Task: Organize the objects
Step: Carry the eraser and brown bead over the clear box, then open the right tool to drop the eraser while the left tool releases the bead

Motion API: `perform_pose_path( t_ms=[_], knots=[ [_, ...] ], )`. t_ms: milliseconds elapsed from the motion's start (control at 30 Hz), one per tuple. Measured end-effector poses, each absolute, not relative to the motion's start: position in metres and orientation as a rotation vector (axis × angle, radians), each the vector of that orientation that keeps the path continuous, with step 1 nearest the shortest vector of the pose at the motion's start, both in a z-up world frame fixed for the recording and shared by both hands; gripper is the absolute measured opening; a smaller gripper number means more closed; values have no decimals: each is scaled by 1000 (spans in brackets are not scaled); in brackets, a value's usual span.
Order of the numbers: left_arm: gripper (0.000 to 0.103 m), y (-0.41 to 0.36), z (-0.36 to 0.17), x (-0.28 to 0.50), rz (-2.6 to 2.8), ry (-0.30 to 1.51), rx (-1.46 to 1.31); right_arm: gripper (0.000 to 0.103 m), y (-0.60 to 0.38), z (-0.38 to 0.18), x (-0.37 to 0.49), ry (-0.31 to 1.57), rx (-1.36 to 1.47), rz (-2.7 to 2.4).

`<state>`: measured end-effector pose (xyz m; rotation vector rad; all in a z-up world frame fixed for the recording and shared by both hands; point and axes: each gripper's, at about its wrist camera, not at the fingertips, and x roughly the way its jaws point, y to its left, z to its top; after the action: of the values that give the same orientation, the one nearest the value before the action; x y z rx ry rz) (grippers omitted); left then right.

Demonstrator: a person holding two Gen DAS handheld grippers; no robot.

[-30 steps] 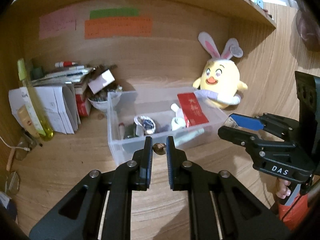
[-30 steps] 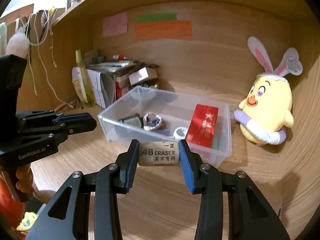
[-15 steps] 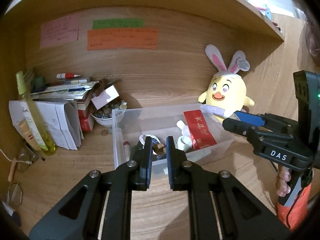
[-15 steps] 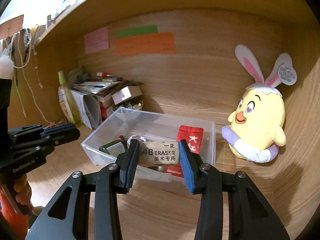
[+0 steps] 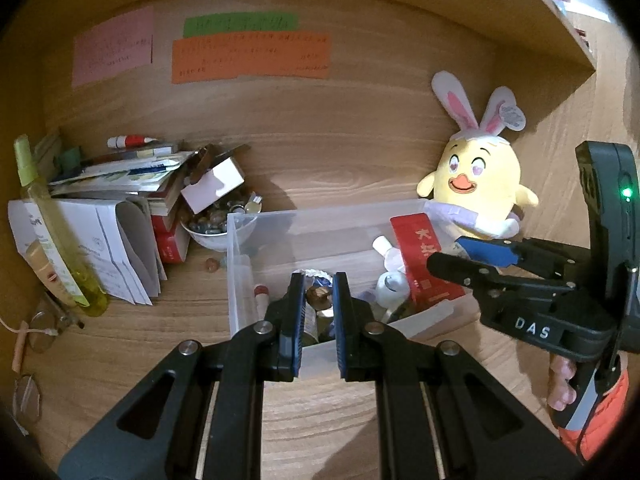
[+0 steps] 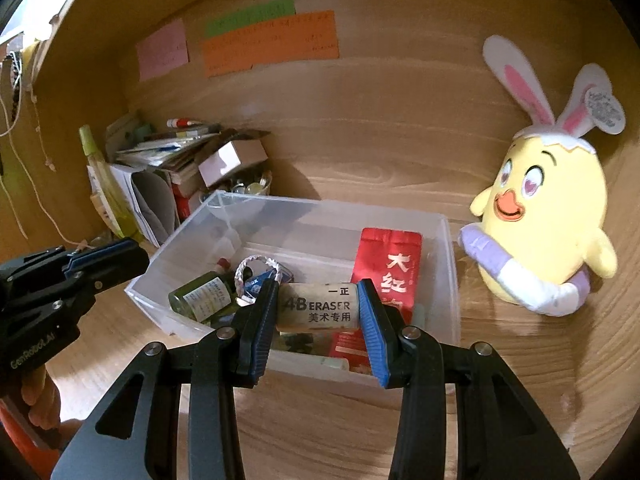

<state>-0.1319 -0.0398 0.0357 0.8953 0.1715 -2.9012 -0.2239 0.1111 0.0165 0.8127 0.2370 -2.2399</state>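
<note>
A clear plastic box (image 5: 239, 264) (image 6: 450, 264) stands on the wooden desk. It holds a red packet (image 6: 390, 276), a small green bottle (image 6: 200, 298), white bottles (image 5: 390, 284) and a tape ring (image 6: 256, 268). My left gripper (image 5: 318, 280) is shut on a small brown stone (image 5: 319, 297), above the box's front left part. It shows at the left of the right wrist view (image 6: 132, 252). My right gripper (image 6: 319, 286) is shut on a beige 4B eraser (image 6: 318, 308) over the box's front wall, and shows from the side in the left wrist view (image 5: 444, 258).
A yellow plush chick (image 6: 536, 216) with rabbit ears sits right of the box. At the back left are stacked papers and books (image 5: 116, 184), a bowl of stones (image 5: 216, 228), a yellow-green spray bottle (image 5: 48, 232) and glasses (image 5: 44, 320). A loose bead (image 5: 211, 265) lies beside the box.
Both grippers have moved forward from in front of the box to above its front part, each still holding its object. The box and plush look nearer.
</note>
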Motion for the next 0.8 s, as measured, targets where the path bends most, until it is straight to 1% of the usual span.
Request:
perform_pose_path(
  t_ms=[433, 667, 700, 733, 800],
  knots=[
    [12, -43, 9, -157, -2863, 168, 986, 37, 94, -8, -236, 312, 895, -2229],
    [13, -46, 3, -161, -2848, 183, 1017, 37, 89, -14, -240, 317, 921, -2226],
    [14, -46, 2, -161, -2846, 188, 1020, 37, 90, -14, -240, 311, 923, -2224],
    [19, -47, 2, -161, -2845, 190, 1022, 37, 90, -14, -241, 305, 928, -2222],
    [24, -47, 3, -159, -2848, 197, 1019, 38, 91, -14, -241, 305, 930, -2217]
  ],
)
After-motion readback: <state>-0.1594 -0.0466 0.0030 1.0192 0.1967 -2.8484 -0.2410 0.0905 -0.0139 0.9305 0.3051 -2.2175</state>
